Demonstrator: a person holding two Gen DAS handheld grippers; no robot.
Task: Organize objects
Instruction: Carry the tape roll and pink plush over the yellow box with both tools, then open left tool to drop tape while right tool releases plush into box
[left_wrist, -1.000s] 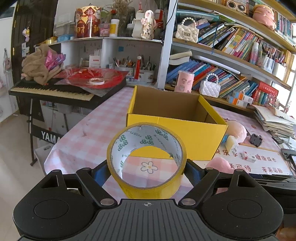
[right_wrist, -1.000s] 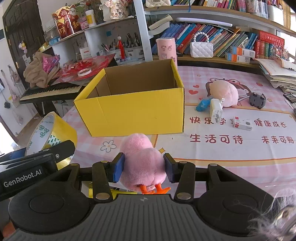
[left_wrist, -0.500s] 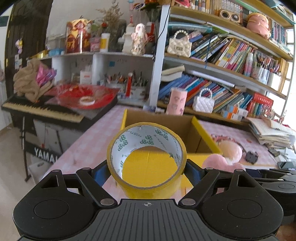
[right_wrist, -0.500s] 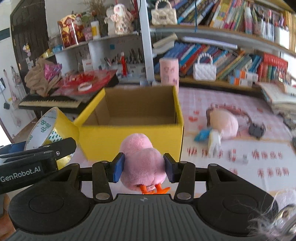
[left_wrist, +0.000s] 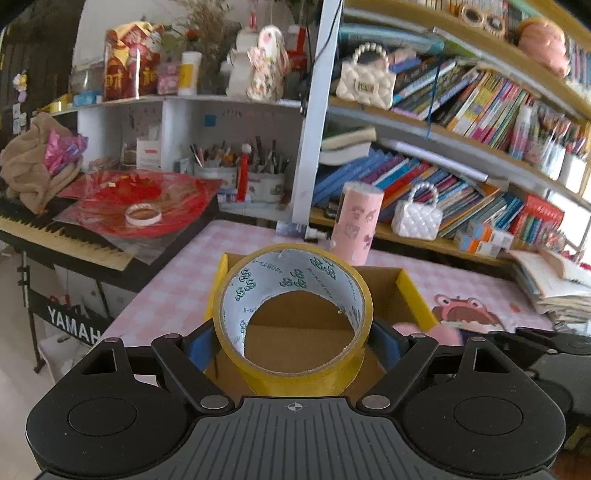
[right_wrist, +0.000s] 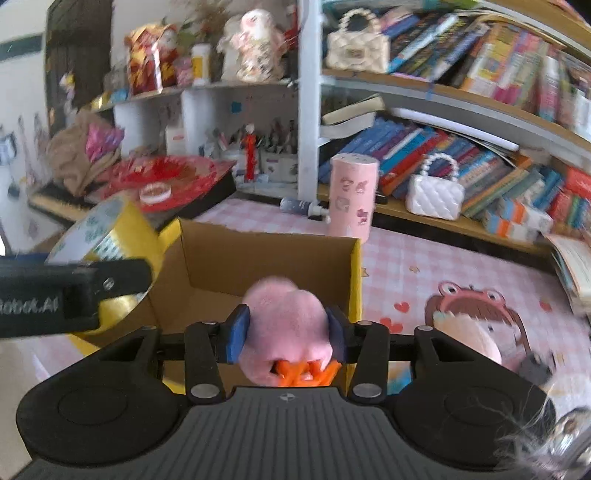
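Observation:
My left gripper (left_wrist: 293, 338) is shut on a yellow tape roll (left_wrist: 295, 376) and holds it over the open yellow cardboard box (left_wrist: 410, 295). The roll also shows at the left of the right wrist view (right_wrist: 122, 229). My right gripper (right_wrist: 288, 334) is shut on a pink plush toy (right_wrist: 286, 317) with orange feet, held over the near right part of the same box (right_wrist: 258, 258). Both grippers hang side by side above the box.
A pink cylinder (right_wrist: 352, 195) stands behind the box. A second pink plush (right_wrist: 469, 338) and a small black item (right_wrist: 535, 367) lie on the checked tablecloth at the right. Bookshelves (left_wrist: 461, 110) line the back. A keyboard (left_wrist: 62, 236) stands at the left.
Both grippers have moved forward and up, from in front of the box to above its opening, still holding the tape roll and the plush.

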